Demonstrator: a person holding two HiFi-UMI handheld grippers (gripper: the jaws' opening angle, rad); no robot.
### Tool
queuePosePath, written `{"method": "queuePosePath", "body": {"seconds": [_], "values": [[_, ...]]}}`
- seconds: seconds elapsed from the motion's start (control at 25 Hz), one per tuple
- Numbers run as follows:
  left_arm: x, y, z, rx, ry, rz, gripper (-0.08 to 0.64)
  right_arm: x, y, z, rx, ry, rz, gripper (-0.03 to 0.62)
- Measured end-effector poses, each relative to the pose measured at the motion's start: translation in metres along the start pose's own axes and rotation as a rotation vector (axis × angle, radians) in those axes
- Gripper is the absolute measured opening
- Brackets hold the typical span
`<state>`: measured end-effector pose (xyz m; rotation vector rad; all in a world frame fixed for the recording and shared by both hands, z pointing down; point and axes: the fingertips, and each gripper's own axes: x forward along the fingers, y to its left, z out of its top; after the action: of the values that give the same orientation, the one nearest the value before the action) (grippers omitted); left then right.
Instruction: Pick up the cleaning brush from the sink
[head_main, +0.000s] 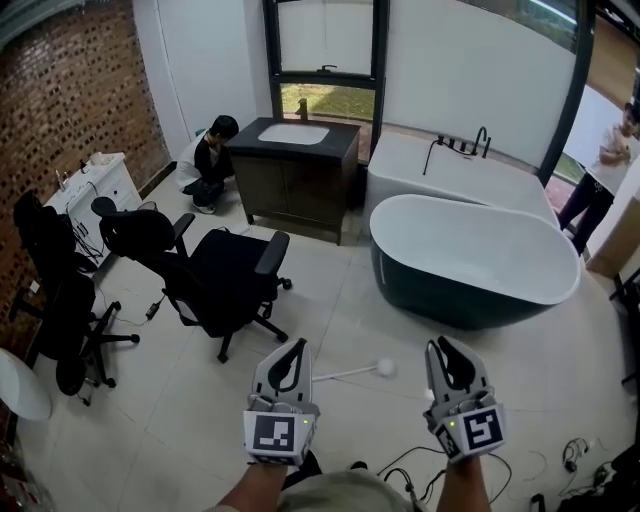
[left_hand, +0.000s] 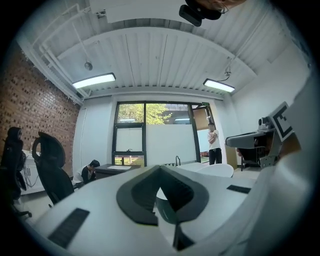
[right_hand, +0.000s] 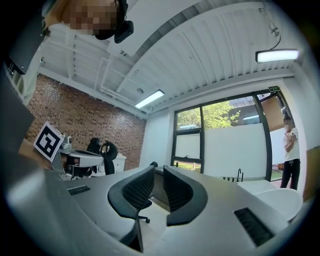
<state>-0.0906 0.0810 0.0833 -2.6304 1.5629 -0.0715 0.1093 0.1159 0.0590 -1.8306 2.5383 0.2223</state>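
A white sink (head_main: 295, 133) is set in a dark vanity (head_main: 300, 185) under the window at the far side of the room. A small dark upright object (head_main: 302, 106) stands at the sink's back edge; I cannot make out a brush from here. My left gripper (head_main: 294, 348) and right gripper (head_main: 439, 347) are held side by side low in the head view, far short of the vanity. In the left gripper view the left gripper (left_hand: 160, 168) is shut and holds nothing. The right gripper (right_hand: 158, 169) is also shut and holds nothing.
A person (head_main: 208, 160) crouches at the vanity's left. Black office chairs (head_main: 225, 275) stand between me and the vanity. A dark bathtub (head_main: 470, 260) sits at the right. A white ball-tipped stick (head_main: 384, 368) and cables (head_main: 575, 455) lie on the floor. Another person (head_main: 605, 165) stands far right.
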Motion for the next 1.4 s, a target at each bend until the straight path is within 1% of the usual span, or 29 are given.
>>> {"method": "queuePosePath", "body": {"seconds": [0.2,0.28,0.36,0.48,0.6,0.72,0.8,0.96,1.04,1.16,1.24,1.4], "values": [[0.005,0.047,-0.015,-0.046,0.0,-0.011,0.005,0.04,0.028,-0.005,0.01,0.037,-0.019,0.035],[0.001,0.066,-0.023,-0.065,0.002,-0.001,0.005,0.051,0.041,-0.009,0.021,0.053,-0.024,0.035],[-0.001,0.084,-0.029,-0.067,-0.004,0.017,0.005,0.063,0.049,-0.016,0.022,0.059,-0.022,0.035],[0.0,0.102,-0.046,-0.058,-0.013,0.045,0.005,0.081,0.053,-0.036,0.027,0.069,-0.013,0.035],[0.005,0.108,-0.076,-0.062,0.033,0.073,0.005,0.094,0.046,-0.07,0.057,0.102,0.0,0.035],[0.018,0.104,-0.109,-0.056,0.088,0.106,0.005,0.106,0.028,-0.117,0.1,0.142,0.019,0.035],[0.03,0.097,-0.134,-0.053,0.141,0.137,0.005,0.114,0.01,-0.153,0.133,0.172,0.04,0.035],[0.068,0.074,-0.182,-0.059,0.241,0.211,0.005,0.136,-0.04,-0.224,0.195,0.231,0.105,0.035],[0.09,0.059,-0.197,-0.041,0.273,0.215,0.005,0.148,-0.063,-0.248,0.217,0.259,0.138,0.035],[0.123,0.035,-0.213,0.019,0.304,0.185,0.005,0.161,-0.083,-0.277,0.229,0.29,0.211,0.035],[0.14,0.022,-0.223,0.043,0.314,0.177,0.005,0.168,-0.09,-0.295,0.227,0.298,0.26,0.035],[0.165,0.023,-0.232,0.062,0.3,0.217,0.005,0.185,-0.105,-0.319,0.209,0.31,0.31,0.035]]}}
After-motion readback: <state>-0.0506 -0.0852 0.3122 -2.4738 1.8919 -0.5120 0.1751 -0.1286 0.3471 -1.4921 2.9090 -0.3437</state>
